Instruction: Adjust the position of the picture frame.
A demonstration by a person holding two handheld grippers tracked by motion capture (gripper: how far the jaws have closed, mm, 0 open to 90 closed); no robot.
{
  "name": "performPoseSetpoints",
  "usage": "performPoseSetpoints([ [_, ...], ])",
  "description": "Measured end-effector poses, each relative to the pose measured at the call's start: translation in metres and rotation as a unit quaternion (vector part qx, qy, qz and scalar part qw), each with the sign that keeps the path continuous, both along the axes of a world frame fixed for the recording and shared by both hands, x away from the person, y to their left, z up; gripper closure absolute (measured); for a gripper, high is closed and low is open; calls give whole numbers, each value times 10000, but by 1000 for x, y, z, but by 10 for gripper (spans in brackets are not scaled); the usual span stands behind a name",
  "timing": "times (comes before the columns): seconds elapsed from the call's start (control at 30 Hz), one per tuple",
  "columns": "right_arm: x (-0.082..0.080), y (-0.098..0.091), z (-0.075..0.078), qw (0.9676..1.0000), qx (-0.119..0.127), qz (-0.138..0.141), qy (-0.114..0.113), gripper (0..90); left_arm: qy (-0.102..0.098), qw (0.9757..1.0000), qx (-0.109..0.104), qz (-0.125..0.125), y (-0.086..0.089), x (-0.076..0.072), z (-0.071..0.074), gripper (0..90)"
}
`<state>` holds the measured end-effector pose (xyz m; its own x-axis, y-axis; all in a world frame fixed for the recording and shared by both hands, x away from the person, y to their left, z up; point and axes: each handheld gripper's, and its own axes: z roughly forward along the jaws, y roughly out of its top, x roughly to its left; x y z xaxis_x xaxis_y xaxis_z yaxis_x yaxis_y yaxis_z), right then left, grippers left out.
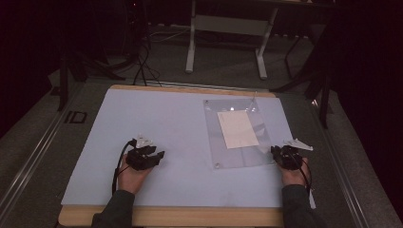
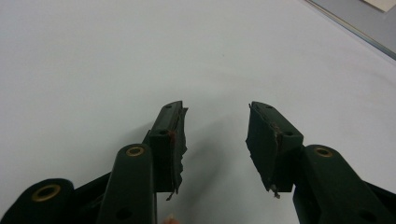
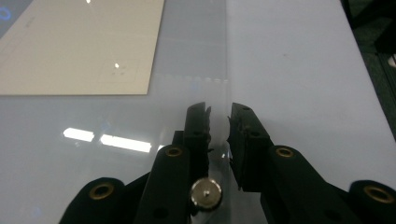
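Clear plastic sheet (image 1: 237,134) – glossy, cream paper (image 1: 236,128) beneath – right gripper (image 3: 218,122) fingers narrow astride its edge, left gripper (image 2: 215,133) wide.

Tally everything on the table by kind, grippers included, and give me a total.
Grippers: 2, the left gripper and the right gripper
Clear plastic sleeves: 1, the sleeve
Sheets of paper: 1, the cream paper inside the sleeve
Light blue mats: 1, the mat
Total: 5

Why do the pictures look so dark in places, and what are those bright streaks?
High view: only the table is lit, the room is dim. Right gripper view: lamp glare streaks the clear sheet. Left gripper view: soft shadow under the fingers.
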<state>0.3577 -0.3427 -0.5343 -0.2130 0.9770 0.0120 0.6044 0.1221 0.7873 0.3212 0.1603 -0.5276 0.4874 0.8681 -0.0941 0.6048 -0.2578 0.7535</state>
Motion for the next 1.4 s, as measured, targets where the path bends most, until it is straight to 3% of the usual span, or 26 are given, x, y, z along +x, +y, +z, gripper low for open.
performPoseSetpoints([
  [0.03, 1, -2, 0, 9955, 693, 627, 133, 900, 0, 10000, 8, -8, 0, 0, 0, 562],
  [0.07, 1, 1, -3, 9884, 1096, 1006, 318, 900, 2, 10000, 2, -6, 0, 0, 0, 562],
  [0.1, -2, 12, -1, 9925, 526, 1084, 189, 900, 8, 10000, 21, -1, 0, 0, 0, 561],
  [0.13, -4, 22, 5, 9970, -177, 749, 118, 900, 5, 10000, 28, 8, 0, -1, 1, 558],
  [0.17, -5, 23, 8, 9968, -100, 793, -7, 900, 1, 10000, 38, 7, 1, -2, 1, 556],
  [0.2, -4, 20, 10, 9966, 61, 816, 56, 897, -2, 10000, 37, 6, 2, -3, 1, 554],
  [0.23, -4, 17, 8, 9973, -36, 731, 93, 856, 4, 10000, 33, 14, 4, -3, 1, 553],
  [0.33, -7, 12, 2, 9978, -130, 644, 16, 663, 56, 10000, -7, 67, 7, -2, -1, 552],
  [0.4, -7, 9, 1, 9992, -91, 379, -45, 568, 42, 9999, -43, 99, 8, -2, -1, 551],
  [0.53, -6, 14, 0, 9995, -157, 271, -63, 619, 11, 10000, -38, 45, 6, -4, 1, 550],
  [0.6, -1, 13, 0, 9995, 190, 235, 82, 635, 39, 10000, -16, 33, 4, -3, -1, 548],
  [0.87, 5, 14, 1, 9993, 268, 152, 224, 660, 39, 10000, -9, -21, 1, -2, -2, 548],
  [0.9, 3, 17, 1, 9998, -31, 136, 107, 894, 54, 10000, 1, -26, 0, -2, -2, 548],
  [0.93, 4, 17, 0, 9935, 738, 810, 318, 900, 54, 10000, 1, -26, 0, -2, -2, 548],
  [0.97, 3, 21, -2, 9924, 806, 884, 274, 900, 53, 10000, 25, -47, -1, -1, -2, 548],
  [1.03, 2, 33, 1, 9972, 227, 684, 180, 900, 53, 10000, 11, -48, -1, -3, -1, 548],
  [1.07, 2, 37, 2, 9976, -14, 685, 135, 900, 50, 10000, 22, -56, 0, -3, -1, 548],
  [1.13, 1, 37, 2, 9975, -15, 695, 115, 900, 46, 10000, 15, -48, 0, -4, -1, 548],
  [1.17, 1, 28, -2, 9939, 551, 943, 128, 900, 70, 10000, -7, -26, 2, -3, -2, 548],
  [1.2, 0, 25, -2, 9914, 772, 1049, 161, 900, 82, 10000, -5, -15, 3, -3, -2, 548],
  [1.33, -1, 29, -2, 9937, 569, 956, 128, 900, 79, 10000, -16, 1, 4, -4, -1, 548],
  [1.4, -5, 32, -1, 9953, 362, 899, 77, 848, 63, 10000, -11, -19, 4, -5, -1, 548],
])
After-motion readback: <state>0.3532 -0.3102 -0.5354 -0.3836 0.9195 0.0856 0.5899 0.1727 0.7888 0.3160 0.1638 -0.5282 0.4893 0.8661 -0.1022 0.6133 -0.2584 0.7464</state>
